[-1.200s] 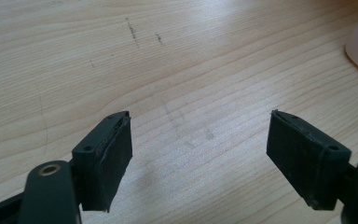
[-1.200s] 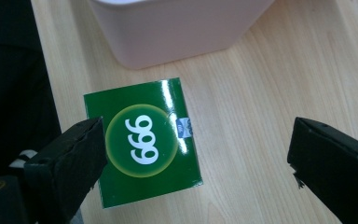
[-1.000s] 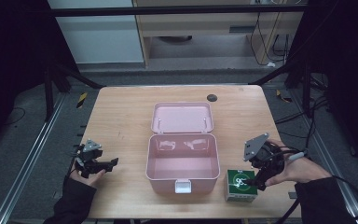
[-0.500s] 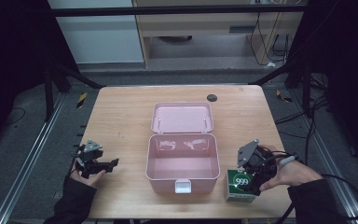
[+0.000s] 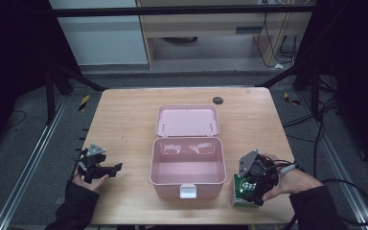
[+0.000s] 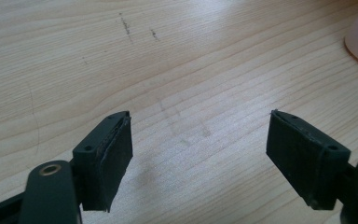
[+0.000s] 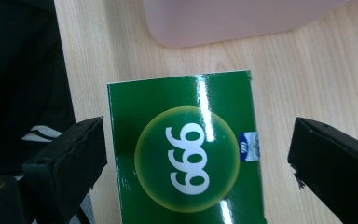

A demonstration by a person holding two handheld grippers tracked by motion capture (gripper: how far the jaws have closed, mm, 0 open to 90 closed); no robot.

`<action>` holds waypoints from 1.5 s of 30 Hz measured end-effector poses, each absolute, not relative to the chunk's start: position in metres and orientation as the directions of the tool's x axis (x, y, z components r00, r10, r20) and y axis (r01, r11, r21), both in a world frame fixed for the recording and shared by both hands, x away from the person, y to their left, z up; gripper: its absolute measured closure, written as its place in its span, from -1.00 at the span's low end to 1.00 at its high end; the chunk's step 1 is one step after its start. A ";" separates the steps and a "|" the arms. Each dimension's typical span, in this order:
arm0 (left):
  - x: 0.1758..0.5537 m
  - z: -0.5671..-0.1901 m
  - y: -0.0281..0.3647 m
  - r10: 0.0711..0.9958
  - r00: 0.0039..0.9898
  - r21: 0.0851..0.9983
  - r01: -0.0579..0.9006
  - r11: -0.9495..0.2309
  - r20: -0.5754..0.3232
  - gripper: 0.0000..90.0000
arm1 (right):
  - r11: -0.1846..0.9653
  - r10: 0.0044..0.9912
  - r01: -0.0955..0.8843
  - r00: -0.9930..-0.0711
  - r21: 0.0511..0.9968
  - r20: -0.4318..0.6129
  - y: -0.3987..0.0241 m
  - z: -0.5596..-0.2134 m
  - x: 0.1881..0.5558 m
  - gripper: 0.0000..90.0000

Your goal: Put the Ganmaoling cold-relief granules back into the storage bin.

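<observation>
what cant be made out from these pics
- Green box: its right part in the high view is hidden by the right gripper; its near end is cut off by the bottom edge of the right gripper view.
- Dark round thing on the table: too small to identify.

Glossy green box (image 7: 186, 154), wood-grain table (image 6: 177, 70)

The wooden desk (image 5: 124, 120) carries an open pink case (image 5: 186, 163), a green box (image 5: 243, 190) just beside it, and a dark disc (image 5: 217, 100) near the far edge.

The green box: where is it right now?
In the high view, the green box sits at the table's near right edge, beside the open pink case, between the right gripper's open jaws.
</observation>
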State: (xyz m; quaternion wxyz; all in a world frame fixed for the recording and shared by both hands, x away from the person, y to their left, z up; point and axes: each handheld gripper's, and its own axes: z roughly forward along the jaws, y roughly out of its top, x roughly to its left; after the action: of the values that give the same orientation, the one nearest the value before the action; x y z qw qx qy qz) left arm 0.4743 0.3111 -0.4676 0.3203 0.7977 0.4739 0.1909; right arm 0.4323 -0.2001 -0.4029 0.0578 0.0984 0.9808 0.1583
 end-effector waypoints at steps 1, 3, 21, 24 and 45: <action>0.474 -0.468 0.311 0.879 0.477 0.692 0.635 -0.344 -0.001 -0.51 | 0.931 0.215 0.180 -0.974 0.319 -0.077 -0.199 -0.405 0.432 -0.90; 0.474 -0.468 0.311 0.878 0.478 0.692 0.634 -0.345 -0.001 -0.51 | 0.934 0.210 0.178 -0.975 0.311 -0.072 -0.199 -0.408 0.433 -0.90; 0.475 -0.469 0.310 0.877 0.480 0.690 0.635 -0.348 0.001 -0.50 | 0.944 0.197 0.178 -0.980 0.279 -0.039 -0.193 -0.434 0.435 -0.86; 0.475 -0.469 0.310 0.877 0.481 0.689 0.635 -0.350 0.001 -0.50 | 0.943 0.197 0.180 -0.980 0.280 -0.033 -0.193 -0.438 0.435 -0.84; 0.475 -0.469 0.310 0.877 0.480 0.687 0.636 -0.350 0.003 -0.50 | 0.947 0.222 0.209 -0.975 0.242 -0.028 -0.193 -0.440 0.438 -0.65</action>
State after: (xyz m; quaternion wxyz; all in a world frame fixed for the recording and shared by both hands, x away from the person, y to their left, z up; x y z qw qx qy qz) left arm 0.4753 0.3105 -0.4689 0.3175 0.7995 0.4733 0.1896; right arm 0.4383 -0.1929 -0.4401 0.0274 0.1092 0.9864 0.1197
